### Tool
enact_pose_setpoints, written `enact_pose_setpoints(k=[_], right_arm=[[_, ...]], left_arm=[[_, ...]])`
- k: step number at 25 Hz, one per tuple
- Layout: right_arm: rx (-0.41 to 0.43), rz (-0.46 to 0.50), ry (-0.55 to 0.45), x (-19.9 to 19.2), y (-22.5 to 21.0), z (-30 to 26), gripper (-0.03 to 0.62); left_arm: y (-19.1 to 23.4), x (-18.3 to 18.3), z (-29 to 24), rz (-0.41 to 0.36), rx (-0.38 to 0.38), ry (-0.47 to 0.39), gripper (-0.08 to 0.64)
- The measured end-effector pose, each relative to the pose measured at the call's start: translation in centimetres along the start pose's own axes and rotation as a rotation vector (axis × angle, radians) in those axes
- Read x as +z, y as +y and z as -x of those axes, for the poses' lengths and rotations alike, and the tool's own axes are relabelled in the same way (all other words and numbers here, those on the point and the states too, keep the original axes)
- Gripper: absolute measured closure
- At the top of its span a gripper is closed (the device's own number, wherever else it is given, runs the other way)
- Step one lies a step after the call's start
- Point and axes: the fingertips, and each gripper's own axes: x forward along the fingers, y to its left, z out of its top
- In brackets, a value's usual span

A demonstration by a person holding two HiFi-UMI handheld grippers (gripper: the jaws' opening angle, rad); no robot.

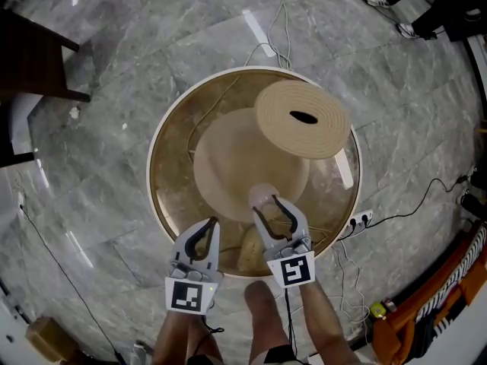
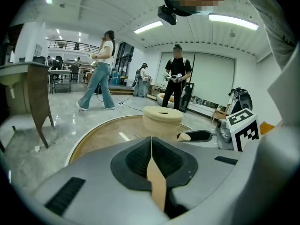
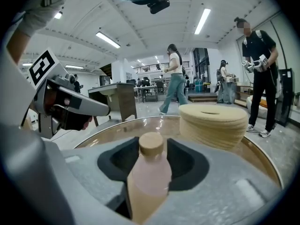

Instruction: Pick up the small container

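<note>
Right tool (image 1: pixel 266 204): jaws wide apart, straddling the small container (image 3: pixel 149 175), a pale pink capped bottle standing upright near the close rim of the desk (image 1: pixel 156 196). The pads do not press on it.

Left tool (image 1: pixel 211 223): jaws together, empty.

Judged status: approach done; closing and lifting remain.

Beyond, a woven disc stack (image 1: pixel 302 119) sits on the round glass desk. The room has a grey marble floor (image 1: pixel 114 59) with cables (image 1: pixel 270 21), and people (image 2: pixel 177 76) standing farther off.

Left tool (image 1: pixel 213 223), jaws together; right tool (image 1: pixel 266 205) beside it, jaws wide apart; both angled downward.
</note>
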Motion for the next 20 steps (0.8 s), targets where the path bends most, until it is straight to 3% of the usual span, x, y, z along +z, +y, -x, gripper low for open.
enact_pose_setpoints(k=[5, 20], right_arm=[[-0.015, 0.024, -0.025, -0.12, 0.48, -0.7, 0.448], [-0.021, 0.012, -0.004, -0.51, 0.06, -0.49, 0.457]], left_arm=[[0.67, -0.68, -0.03, -0.004, 0.004, -0.01, 0.538], [0.44, -0.7, 0.4, -0.012, 0.017, -0.001, 0.538]])
